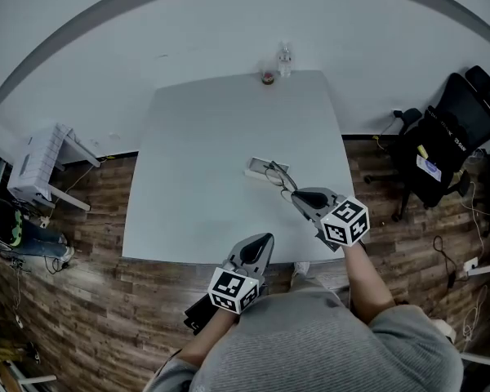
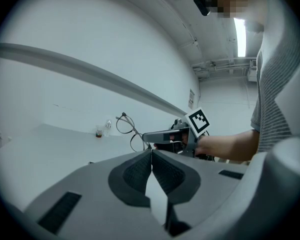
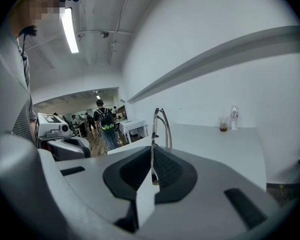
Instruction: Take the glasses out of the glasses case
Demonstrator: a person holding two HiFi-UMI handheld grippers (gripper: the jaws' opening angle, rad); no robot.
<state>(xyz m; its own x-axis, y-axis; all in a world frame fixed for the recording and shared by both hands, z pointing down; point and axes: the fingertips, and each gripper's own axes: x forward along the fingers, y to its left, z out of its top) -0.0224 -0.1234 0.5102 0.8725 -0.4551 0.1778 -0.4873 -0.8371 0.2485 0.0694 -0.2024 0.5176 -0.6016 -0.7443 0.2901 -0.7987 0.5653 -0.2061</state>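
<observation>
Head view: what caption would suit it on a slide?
Right tool grips the glasses, lifted off the table near their case; left tool hangs shut and empty at the near edge.

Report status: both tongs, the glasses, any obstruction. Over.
Left tongs shut, empty. Right tongs shut on glasses, held above case. Cup, bottle far back, no obstruction.

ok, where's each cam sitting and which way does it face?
Head view: on the head, steeply down at the table; forearms, torso, left claw, right claw.
Left gripper view: on the left claw, along its shut jaws toward the right claw holding the glasses; forearm, torso.
Right gripper view: on the right claw, along jaws shut on the glasses, toward the wall; torso at left.
Shared: cup and bottle at the table's far edge, all three.
</observation>
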